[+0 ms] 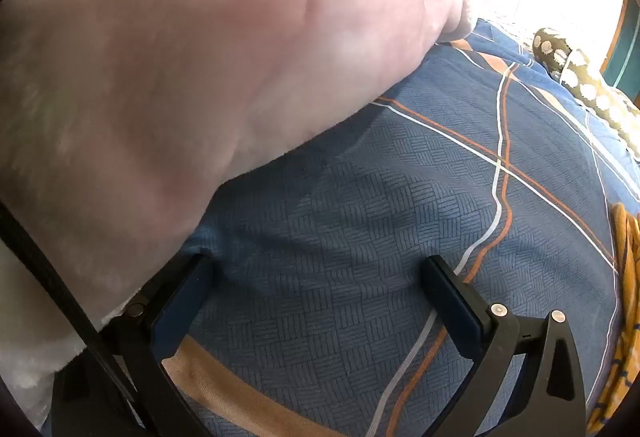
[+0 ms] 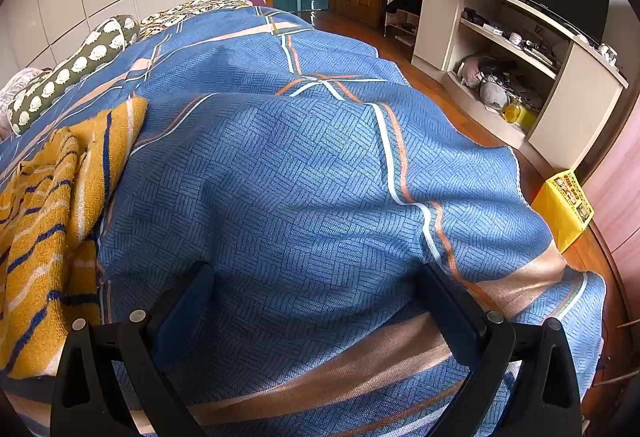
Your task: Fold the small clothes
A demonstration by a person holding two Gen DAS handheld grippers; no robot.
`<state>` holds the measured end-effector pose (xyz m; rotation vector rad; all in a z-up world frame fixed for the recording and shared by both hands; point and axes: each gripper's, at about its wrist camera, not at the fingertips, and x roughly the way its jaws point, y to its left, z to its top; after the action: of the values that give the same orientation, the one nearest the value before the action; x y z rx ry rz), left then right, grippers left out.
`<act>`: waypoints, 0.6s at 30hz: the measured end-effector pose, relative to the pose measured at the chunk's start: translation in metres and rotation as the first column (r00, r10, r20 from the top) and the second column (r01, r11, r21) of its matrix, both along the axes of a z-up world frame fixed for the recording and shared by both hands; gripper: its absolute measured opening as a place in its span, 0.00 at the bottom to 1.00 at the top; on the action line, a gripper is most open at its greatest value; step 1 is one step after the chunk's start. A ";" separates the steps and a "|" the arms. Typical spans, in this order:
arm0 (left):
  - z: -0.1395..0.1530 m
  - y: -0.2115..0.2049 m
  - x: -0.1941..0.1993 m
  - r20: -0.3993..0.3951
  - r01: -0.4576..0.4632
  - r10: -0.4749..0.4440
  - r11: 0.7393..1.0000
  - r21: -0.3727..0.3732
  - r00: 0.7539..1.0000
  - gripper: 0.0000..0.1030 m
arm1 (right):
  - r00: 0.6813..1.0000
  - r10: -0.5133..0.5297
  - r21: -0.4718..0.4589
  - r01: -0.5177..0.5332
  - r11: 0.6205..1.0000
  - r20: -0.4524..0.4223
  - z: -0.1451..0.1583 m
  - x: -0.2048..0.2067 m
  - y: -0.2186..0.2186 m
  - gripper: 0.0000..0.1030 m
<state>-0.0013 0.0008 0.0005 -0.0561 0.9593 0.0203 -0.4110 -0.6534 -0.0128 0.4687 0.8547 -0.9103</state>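
Observation:
A crumpled yellow knit garment point(image 2: 52, 197) with blue and white stripes lies on the blue bedspread point(image 2: 300, 165), left of my right gripper point(image 2: 316, 273). That gripper is open over bare bedspread, nothing between its fingers. In the left wrist view the garment's edge point(image 1: 624, 301) shows at the far right. My left gripper point(image 1: 316, 265) is open above the bedspread point(image 1: 360, 197), empty. A fluffy pale pink blanket point(image 1: 180, 57) fills the upper left, and its lower edge lies right beside the left finger point(image 1: 188, 297).
An olive pillow with white dots point(image 2: 72, 73) lies at the head of the bed, also seen as a pillow point(image 1: 580, 77) in the left view. Right of the bed: wooden floor, a yellow box point(image 2: 568, 205), a cream shelf unit point(image 2: 520, 49) with a TV.

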 end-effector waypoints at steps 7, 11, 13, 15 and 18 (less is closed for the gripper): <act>0.000 0.000 0.001 -0.008 0.000 0.000 1.000 0.006 1.000 1.00 | 1.000 0.000 0.001 0.000 1.000 0.002 0.000 0.000 0.000 1.00; 0.000 0.000 0.001 -0.008 0.000 0.000 1.000 0.007 1.000 1.00 | 1.000 0.000 0.001 0.000 1.000 0.002 0.001 0.000 0.000 1.00; 0.000 0.000 0.000 -0.008 0.000 0.000 1.000 0.007 1.000 1.00 | 1.000 0.000 0.002 0.000 1.000 0.002 0.000 0.000 0.000 1.00; 0.000 0.000 0.001 -0.008 0.000 0.000 1.000 0.007 1.000 1.00 | 1.000 0.000 0.002 0.000 1.000 0.002 0.000 0.000 0.000 1.00; 0.000 0.000 0.001 -0.009 0.000 0.000 1.000 0.007 1.000 1.00 | 1.000 0.000 0.002 0.000 1.000 0.002 0.000 0.000 0.000 1.00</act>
<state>-0.0007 0.0004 0.0005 -0.0496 0.9677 0.0237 -0.4109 -0.6533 -0.0125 0.4712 0.8536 -0.9091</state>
